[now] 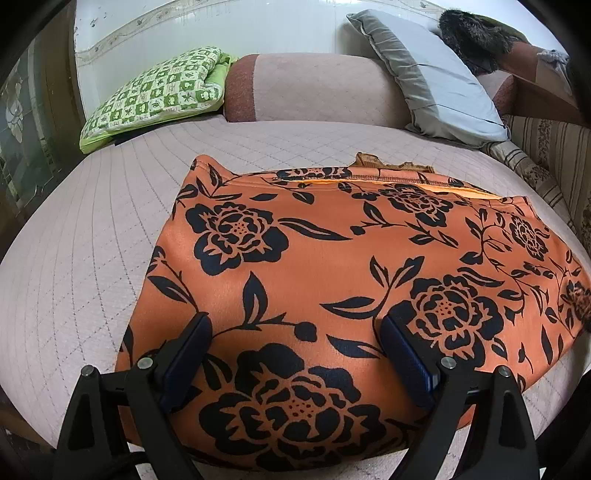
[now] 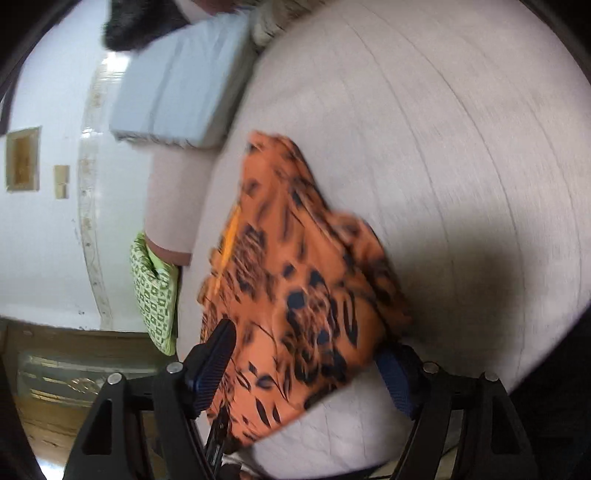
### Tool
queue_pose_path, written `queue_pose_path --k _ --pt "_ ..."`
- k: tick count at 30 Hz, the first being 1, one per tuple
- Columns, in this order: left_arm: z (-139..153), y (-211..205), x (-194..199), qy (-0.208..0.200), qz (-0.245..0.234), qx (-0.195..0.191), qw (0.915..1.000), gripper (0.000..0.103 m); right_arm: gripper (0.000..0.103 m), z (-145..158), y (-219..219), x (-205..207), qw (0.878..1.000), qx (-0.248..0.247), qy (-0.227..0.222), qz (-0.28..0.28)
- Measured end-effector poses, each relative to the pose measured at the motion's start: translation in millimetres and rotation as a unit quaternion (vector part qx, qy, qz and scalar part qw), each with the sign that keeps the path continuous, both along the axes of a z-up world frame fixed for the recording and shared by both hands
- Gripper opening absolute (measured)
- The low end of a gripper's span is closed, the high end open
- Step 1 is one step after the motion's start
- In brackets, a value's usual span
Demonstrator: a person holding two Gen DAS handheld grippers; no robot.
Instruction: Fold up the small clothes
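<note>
An orange garment (image 1: 332, 258) with black flowers lies folded and flat on the pale quilted bed (image 1: 92, 240). A stitched hem runs along its far edge. My left gripper (image 1: 295, 323) hovers over the garment's near part, jaws wide and open, nothing pinched between them. In the blurred right wrist view the same garment (image 2: 295, 240) lies across the quilt (image 2: 443, 147). My right gripper (image 2: 306, 343) is open at its near edge, with cloth lying between the fingers and the pads not pressing on it.
A green checked pillow (image 1: 155, 92) sits at the back left beside a pink bolster (image 1: 314, 88), with a grey-blue pillow (image 1: 436, 77) and a dark furry thing (image 1: 472, 33) further right. Striped fabric (image 1: 554, 147) borders the bed's right side. A white wall stands behind.
</note>
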State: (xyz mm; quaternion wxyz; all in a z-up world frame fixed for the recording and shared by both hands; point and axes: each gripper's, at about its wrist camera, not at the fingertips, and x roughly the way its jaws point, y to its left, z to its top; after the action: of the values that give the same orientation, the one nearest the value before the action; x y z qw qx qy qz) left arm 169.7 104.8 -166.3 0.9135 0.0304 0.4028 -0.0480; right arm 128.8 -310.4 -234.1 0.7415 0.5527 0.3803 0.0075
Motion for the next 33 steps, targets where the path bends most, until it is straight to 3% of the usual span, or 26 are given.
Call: queue_pose_path --k 2,4,9,16,17,19,20,22,24,25,27,30,32,33 --pt "0 0 0 0.000 0.001 0.001 1.0000 0.094 0.078 0 -1 6 1.000 0.003 -0.003 0.000" --pt "-1 -1 2 0.001 0.003 0.001 1.0000 0.094 0.078 -3 0 11 0.999 -0.025 0.017 0.012" --pt "-1 -1 2 0.001 0.003 -0.002 1.0000 0.094 0.078 3 -6 8 0.999 -0.037 -0.007 0.010" --pt "-1 -2 6 0.003 0.007 -0.005 1.0000 0.095 0.077 -5 -19 13 0.999 -0.041 -0.006 0.027" --pt "-1 -2 6 0.004 0.006 -0.004 1.0000 0.095 0.074 3 -18 15 0.998 -0.049 -0.020 0.035" --pt "5 -3 5 -0.003 0.011 0.004 0.9999 0.095 0.036 15 -13 20 0.995 -0.086 -0.026 0.050" --pt "12 -3 1 -0.022 0.015 0.009 0.9996 0.095 0.035 17 -11 22 0.993 -0.106 -0.020 0.057" --pt "25 -3 -6 -0.066 0.021 0.006 0.9976 0.095 0.035 7 -8 28 0.988 -0.129 0.009 0.079" --pt "27 -5 -5 -0.059 0.009 -0.016 0.9981 0.095 0.040 -7 -9 28 0.991 -0.105 0.020 0.078" --pt "24 -7 -3 -0.046 0.000 -0.022 0.9987 0.095 0.057 -6 -11 25 0.993 -0.091 0.003 0.071" --pt "21 -14 -3 -0.028 -0.019 -0.023 0.9991 0.095 0.077 2 -9 23 0.994 -0.087 -0.020 0.066" --pt "25 -23 -7 -0.050 -0.038 -0.013 0.9979 0.095 0.077 3 -1 31 0.988 -0.126 -0.013 0.083" --pt "10 -30 3 -0.014 -0.034 0.014 0.9992 0.095 0.060 -5 0 38 0.986 -0.140 0.006 0.091" --pt "-3 -32 9 0.023 -0.036 0.026 0.9987 0.097 0.034 -6 -2 39 0.985 -0.146 0.019 0.086"
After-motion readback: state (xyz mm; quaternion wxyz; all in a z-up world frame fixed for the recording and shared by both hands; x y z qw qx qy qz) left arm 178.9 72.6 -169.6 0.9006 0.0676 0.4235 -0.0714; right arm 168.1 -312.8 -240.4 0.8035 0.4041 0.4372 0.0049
